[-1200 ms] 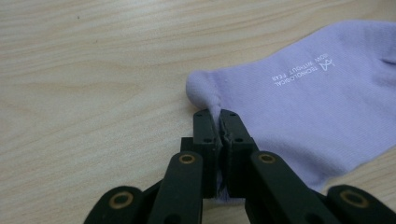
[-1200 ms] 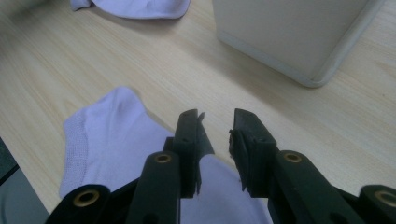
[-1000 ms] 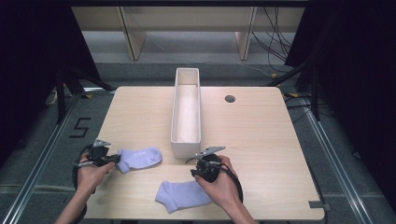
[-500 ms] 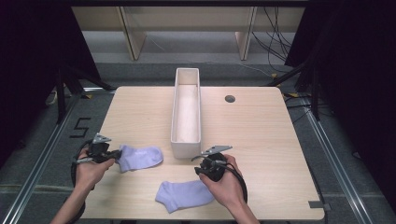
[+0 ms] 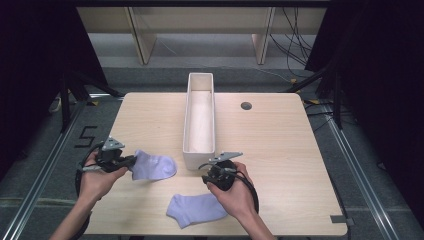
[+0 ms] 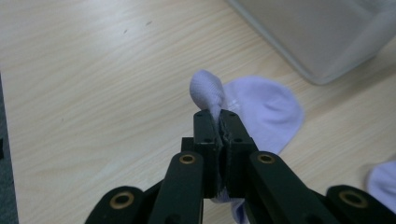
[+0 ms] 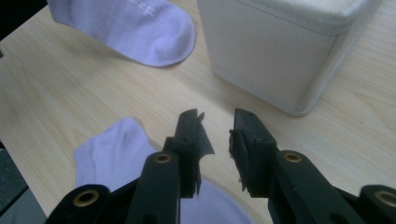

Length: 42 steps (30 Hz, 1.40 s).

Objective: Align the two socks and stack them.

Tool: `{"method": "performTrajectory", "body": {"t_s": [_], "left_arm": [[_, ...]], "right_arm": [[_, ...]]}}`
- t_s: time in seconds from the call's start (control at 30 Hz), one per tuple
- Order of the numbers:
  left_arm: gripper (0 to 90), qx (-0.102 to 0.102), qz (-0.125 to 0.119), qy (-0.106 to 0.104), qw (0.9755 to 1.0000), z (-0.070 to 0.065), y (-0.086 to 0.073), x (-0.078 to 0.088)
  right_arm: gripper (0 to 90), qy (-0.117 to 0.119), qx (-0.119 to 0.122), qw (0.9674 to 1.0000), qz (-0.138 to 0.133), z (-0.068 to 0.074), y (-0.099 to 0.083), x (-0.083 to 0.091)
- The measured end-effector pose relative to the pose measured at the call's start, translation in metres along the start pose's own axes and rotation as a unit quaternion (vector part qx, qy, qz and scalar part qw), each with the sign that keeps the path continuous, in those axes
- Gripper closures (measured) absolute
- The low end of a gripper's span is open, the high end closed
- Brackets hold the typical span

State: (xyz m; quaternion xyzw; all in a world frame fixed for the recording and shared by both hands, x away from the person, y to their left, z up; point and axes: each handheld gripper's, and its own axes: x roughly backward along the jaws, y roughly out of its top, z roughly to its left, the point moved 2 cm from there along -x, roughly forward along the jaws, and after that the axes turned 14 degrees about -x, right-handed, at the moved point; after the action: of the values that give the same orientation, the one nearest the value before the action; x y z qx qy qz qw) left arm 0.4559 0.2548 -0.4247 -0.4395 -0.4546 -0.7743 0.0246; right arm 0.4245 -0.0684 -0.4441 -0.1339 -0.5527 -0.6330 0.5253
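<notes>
The left gripper (image 6: 218, 122) is clenched on the cuff of one lilac sock (image 5: 152, 165), whose toe hangs beyond the jaws toward the white bin (image 5: 200, 118). The left hand (image 5: 97, 177) holds it level. The right gripper (image 7: 218, 126) stands parted, gripping nothing — the second sock (image 7: 114, 151) lies beneath and behind its jaws, perhaps touching. The left gripper view alone shows the pinched fold bulging above the pads.
</notes>
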Motion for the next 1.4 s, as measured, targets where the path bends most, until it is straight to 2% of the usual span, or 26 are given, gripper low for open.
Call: {"method": "performTrajectory", "body": {"t_s": [0.03, 0.07, 0.1, 0.13, 0.2, 0.23, 0.33, 0.37, 0.43, 0.47, 0.5, 0.6, 0.67, 0.7, 0.77, 0.8, 0.83, 0.9, 0.93, 0.97, 1.03, 1.1, 1.17, 1.2, 1.3, 1.4], "left_arm": [[86.5, -0.005, -0.006, -0.002, 1.0, -0.002, 0.003, 0.002], [86.4, -0.026, -0.007, -0.007, 0.9996, -0.004, 0.008, 0.007], [86.4, -0.026, -0.012, -0.007, 0.9996, -0.007, 0.011, 0.01], [86.4, -0.043, -0.013, -0.009, 0.999, -0.01, 0.016, 0.015], [86.4, -0.049, -0.023, -0.009, 0.9985, -0.018, 0.024, 0.022], [86.4, -0.065, -0.019, -0.009, 0.9977, -0.02, 0.027, 0.026], [86.4, -0.082, -0.027, -0.015, 0.9962, -0.031, 0.038, 0.036], [86.4, -0.075, -0.038, -0.016, 0.9963, -0.035, 0.041, 0.037], [86.3, -0.084, -0.041, -0.022, 0.9954, -0.041, 0.047, 0.044], [86.3, -0.091, -0.042, -0.026, 0.9946, -0.044, 0.05, 0.048], [86.3, -0.09, -0.044, -0.028, 0.9945, -0.047, 0.053, 0.051], [86.3, -0.111, -0.05, -0.029, 0.9921, -0.055, 0.062, 0.061], [86.3, -0.109, -0.054, -0.039, 0.9918, -0.063, 0.066, 0.067], [86.2, -0.12, -0.06, -0.039, 0.9901, -0.064, 0.068, 0.068], [86.1, -0.123, -0.062, -0.046, 0.9895, -0.07, 0.071, 0.073], [86.1, -0.135, -0.068, -0.048, 0.9874, -0.072, 0.072, 0.076], [86.1, -0.133, -0.072, -0.051, 0.9872, -0.075, 0.074, 0.077], [86.0, -0.147, -0.075, -0.06, 0.9844, -0.079, 0.075, 0.079], [86.1, -0.147, -0.075, -0.06, 0.9844, -0.079, 0.075, 0.079], [86.1, -0.161, -0.077, -0.071, 0.9815, -0.083, 0.076, 0.08], [86.0, -0.166, -0.081, -0.081, 0.9794, -0.086, 0.077, 0.08], [86.0, -0.178, -0.079, -0.087, 0.977, -0.088, 0.078, 0.08], [86.0, -0.178, -0.081, -0.092, 0.9763, -0.091, 0.079, 0.079], [86.0, -0.185, -0.086, -0.102, 0.9738, -0.094, 0.08, 0.077], [85.9, -0.198, -0.084, -0.114, 0.97, -0.099, 0.081, 0.074], [85.9, -0.204, -0.085, -0.123, 0.9675, -0.103, 0.082, 0.071]], "right_arm": [[71.6, 0.002, -0.003, 1.0, 0.001, 0.002, 0.0, 0.0], [71.6, 0.008, 0.006, 0.9999, -0.004, 0.002, 0.001, -0.001], [71.7, 0.008, 0.02, 0.9997, -0.009, 0.002, 0.003, -0.002], [71.7, 0.009, 0.018, 0.9998, -0.008, 0.003, 0.003, -0.003], [71.8, 0.012, 0.019, 0.9997, -0.005, 0.006, 0.004, -0.003], [71.8, 0.012, 0.01, 0.9999, -0.002, 0.008, 0.004, -0.004], [71.5, 0.016, 0.006, 0.9998, 0.005, 0.013, 0.004, -0.004], [71.0, 0.017, 0.007, 0.9998, 0.006, 0.014, 0.004, -0.005], [69.4, 0.028, 0.013, 0.9995, 0.006, 0.017, 0.004, -0.005], [68.3, 0.03, 0.008, 0.9995, 0.01, 0.019, 0.004, -0.005], [67.1, 0.03, 0.012, 0.9994, 0.01, 0.019, 0.004, -0.006], [61.8, 0.035, 0.014, 0.9992, 0.011, 0.021, 0.002, -0.009], [59.5, 0.043, 0.019, 0.9988, 0.009, 0.02, 0.002, -0.011], [58.2, 0.048, 0.019, 0.9986, 0.009, 0.02, 0.002, -0.011], [55.4, 0.057, 0.028, 0.998, 0.004, 0.02, 0.003, -0.012], [54.0, 0.061, 0.043, 0.9972, -0.004, 0.018, 0.004, -0.013], [51.6, 0.064, 0.046, 0.9969, -0.005, 0.018, 0.004, -0.013], [48.1, 0.077, 0.048, 0.9959, -0.009, 0.018, 0.004, -0.011], [48.1, 0.077, 0.048, 0.9959, -0.009, 0.018, 0.004, -0.011], [44.4, 0.082, 0.062, 0.9947, -0.008, 0.016, 0.005, -0.008], [42.7, 0.082, 0.08, 0.9933, -0.018, 0.014, 0.005, -0.005], [42.3, 0.081, 0.083, 0.9931, -0.015, 0.012, 0.005, -0.003], [41.7, 0.081, 0.084, 0.993, -0.017, 0.011, 0.005, -0.001], [40.0, 0.083, 0.088, 0.9922, -0.027, 0.01, 0.005, 0.0], [38.9, 0.09, 0.106, 0.9899, -0.026, 0.007, 0.006, 0.002], [38.2, 0.096, 0.111, 0.9888, -0.026, 0.005, 0.006, 0.002]]}}
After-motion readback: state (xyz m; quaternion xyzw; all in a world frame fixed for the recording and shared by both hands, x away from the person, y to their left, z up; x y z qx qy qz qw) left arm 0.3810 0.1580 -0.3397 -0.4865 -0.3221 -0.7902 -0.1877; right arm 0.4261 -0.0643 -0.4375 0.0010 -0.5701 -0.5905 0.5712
